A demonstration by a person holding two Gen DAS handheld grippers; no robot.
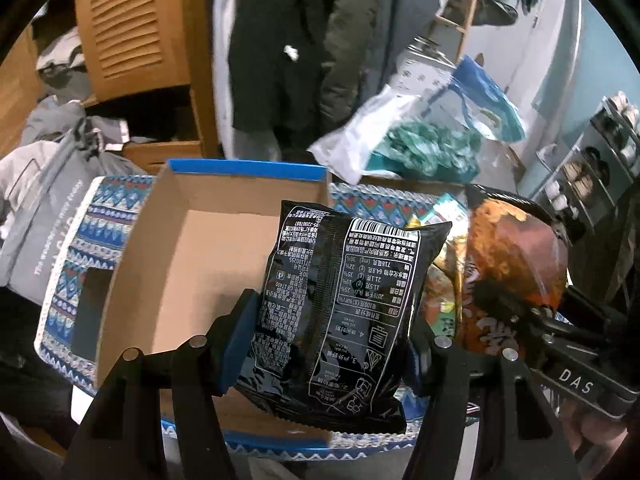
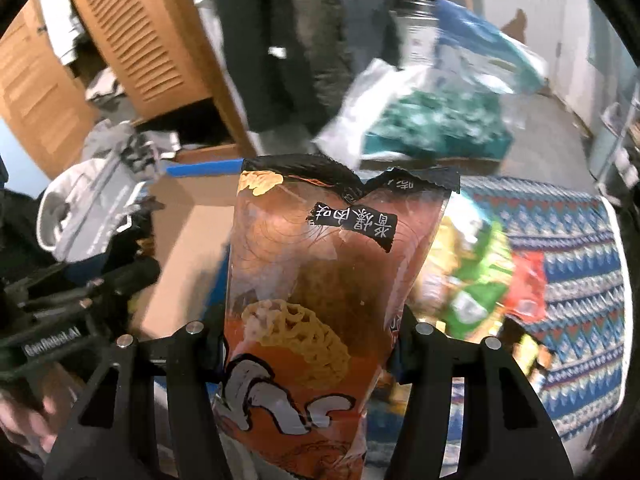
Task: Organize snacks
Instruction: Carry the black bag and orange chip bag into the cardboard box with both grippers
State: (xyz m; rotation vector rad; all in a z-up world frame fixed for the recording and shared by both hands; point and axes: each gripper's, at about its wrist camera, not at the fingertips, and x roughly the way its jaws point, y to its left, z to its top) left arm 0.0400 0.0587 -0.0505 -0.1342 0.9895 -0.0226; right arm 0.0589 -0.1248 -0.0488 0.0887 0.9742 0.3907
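Observation:
My left gripper (image 1: 326,344) is shut on a black snack bag (image 1: 336,312) with white print, held upright over the right part of an open cardboard box (image 1: 200,264) with a blue rim. My right gripper (image 2: 310,344) is shut on an orange-red snack bag (image 2: 320,280) with a black top seal. That bag also shows in the left wrist view (image 1: 512,272), just right of the black bag. The box shows in the right wrist view (image 2: 192,240), left of the orange bag. Loose snack packets, green and red (image 2: 488,280), lie on the patterned cloth.
The box and snacks rest on a table with a blue patterned cloth (image 2: 572,280). Behind are a wooden louvred cabinet (image 1: 136,28), hanging dark coats (image 1: 280,48), grey bags (image 1: 48,216) at left, plastic bags (image 1: 420,136) with teal contents, and a shoe rack (image 1: 592,168) at right.

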